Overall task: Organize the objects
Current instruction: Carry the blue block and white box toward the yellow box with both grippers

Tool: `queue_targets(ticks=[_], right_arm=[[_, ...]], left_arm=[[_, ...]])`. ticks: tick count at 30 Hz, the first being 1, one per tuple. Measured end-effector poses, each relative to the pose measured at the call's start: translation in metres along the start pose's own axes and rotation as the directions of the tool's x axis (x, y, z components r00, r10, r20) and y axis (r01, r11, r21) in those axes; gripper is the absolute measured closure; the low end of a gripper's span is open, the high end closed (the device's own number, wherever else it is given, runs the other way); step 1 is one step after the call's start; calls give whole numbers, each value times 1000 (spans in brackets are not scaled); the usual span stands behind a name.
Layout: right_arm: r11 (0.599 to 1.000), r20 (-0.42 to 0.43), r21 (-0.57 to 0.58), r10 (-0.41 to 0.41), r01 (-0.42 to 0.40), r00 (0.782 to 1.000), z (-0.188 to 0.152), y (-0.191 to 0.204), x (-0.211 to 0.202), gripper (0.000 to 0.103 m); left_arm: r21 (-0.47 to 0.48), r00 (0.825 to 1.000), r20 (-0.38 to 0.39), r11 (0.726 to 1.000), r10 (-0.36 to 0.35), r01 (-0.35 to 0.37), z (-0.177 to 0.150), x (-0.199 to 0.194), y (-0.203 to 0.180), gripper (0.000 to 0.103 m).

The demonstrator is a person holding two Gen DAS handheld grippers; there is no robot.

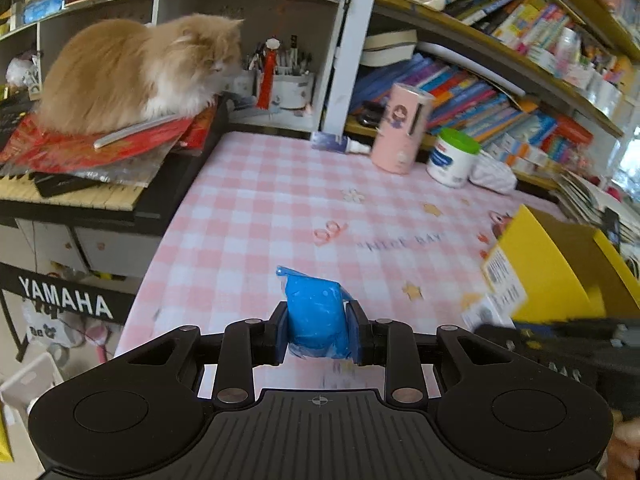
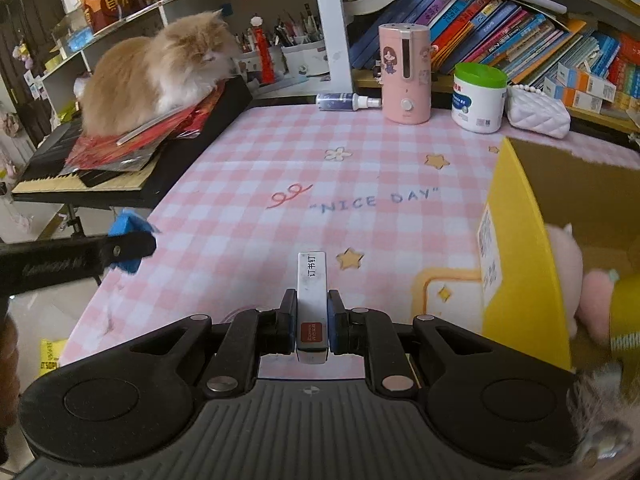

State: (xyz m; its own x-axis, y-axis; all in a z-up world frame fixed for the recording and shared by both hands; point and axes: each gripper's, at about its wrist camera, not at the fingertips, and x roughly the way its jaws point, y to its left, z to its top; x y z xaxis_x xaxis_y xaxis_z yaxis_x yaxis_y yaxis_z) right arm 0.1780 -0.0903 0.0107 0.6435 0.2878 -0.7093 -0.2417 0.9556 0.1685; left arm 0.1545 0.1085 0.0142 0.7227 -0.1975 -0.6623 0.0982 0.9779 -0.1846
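Note:
My left gripper is shut on a blue packet wrapped in clear plastic, held above the pink checked tablecloth. The right wrist view shows that same packet in the left gripper at the left table edge. My right gripper is shut on a slim white box with a red label, which sticks out forward between the pads. A yellow cardboard box stands open at the right with a pink plush toy inside. In the left wrist view the yellow box lies right of the packet.
A fluffy orange cat sits on red papers atop a black keyboard at the left. At the table's far edge stand a spray bottle, a pink humidifier, a green-lidded jar and a white quilted bag. Bookshelves rise behind.

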Motion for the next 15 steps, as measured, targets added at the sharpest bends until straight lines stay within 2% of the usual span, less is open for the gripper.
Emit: queue_targets(ticks=[11,15], right_arm=[[1000,2,-6,6,-6,1000,-53,39,-45,89],[1000,3,6,-2,2,1000,-75,48,-64,89]], left_arm=[[-21,1000,-8,999,-27,26,-62,-66,5,76],[-48,998,-34,998,-51,49,-84,-84,8,76]])
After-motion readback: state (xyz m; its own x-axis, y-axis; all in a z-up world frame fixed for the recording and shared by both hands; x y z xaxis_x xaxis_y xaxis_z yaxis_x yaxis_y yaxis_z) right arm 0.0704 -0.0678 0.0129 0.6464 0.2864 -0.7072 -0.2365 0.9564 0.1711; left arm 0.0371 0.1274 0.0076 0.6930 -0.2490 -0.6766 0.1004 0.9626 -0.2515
